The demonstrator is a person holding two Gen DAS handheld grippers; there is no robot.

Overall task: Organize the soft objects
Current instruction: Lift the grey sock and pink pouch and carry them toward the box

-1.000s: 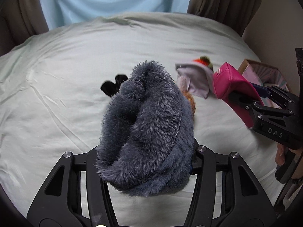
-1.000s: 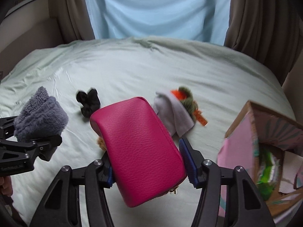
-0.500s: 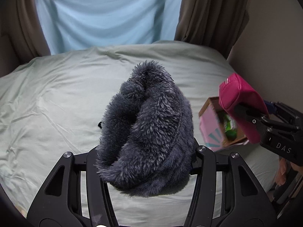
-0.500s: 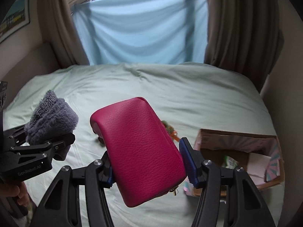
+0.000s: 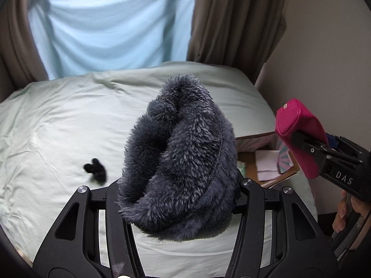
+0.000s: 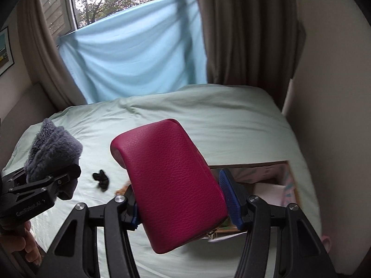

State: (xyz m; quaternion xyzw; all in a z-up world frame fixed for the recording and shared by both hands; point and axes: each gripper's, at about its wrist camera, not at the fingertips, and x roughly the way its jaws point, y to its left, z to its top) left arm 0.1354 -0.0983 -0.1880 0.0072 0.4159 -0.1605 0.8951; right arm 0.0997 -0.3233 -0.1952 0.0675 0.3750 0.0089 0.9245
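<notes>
Over the bed (image 5: 58,120), on my left side, I hold the left tool (image 5: 178,185) above the pale green sheet. Its jaws are clamped on a fluffy grey sock (image 5: 180,162), which stands up between them in a bunched, folded mass and hides the fingertips. In the right wrist view the same tool (image 6: 46,185) shows at the left edge with the sock (image 6: 53,146) sticking up out of it, and part of my hand (image 6: 25,247) shows below its handle.

Further along, a small black scrunchie (image 5: 96,171) lies alone on the sheet, well apart from both tools; the right wrist view shows it too (image 6: 102,178). Just to its right in that view, a scrap of something orange-brown (image 6: 121,188) peeks out from behind the tool; I cannot tell what it is.

Moving right, my right tool (image 6: 183,197) grips a pink pouch (image 6: 171,180) between its blue pads (image 6: 228,197), the pouch tilted up and away from the camera. The left wrist view catches this pouch (image 5: 299,129) from the side, held in the air near the wall.

At the far right, a cardboard box (image 5: 266,162) sits open at the edge of the bed, below and beyond the pouch, with white paper inside. Behind everything, a light blue cloth (image 6: 134,62) hangs across the window between brown curtains (image 6: 245,34).
</notes>
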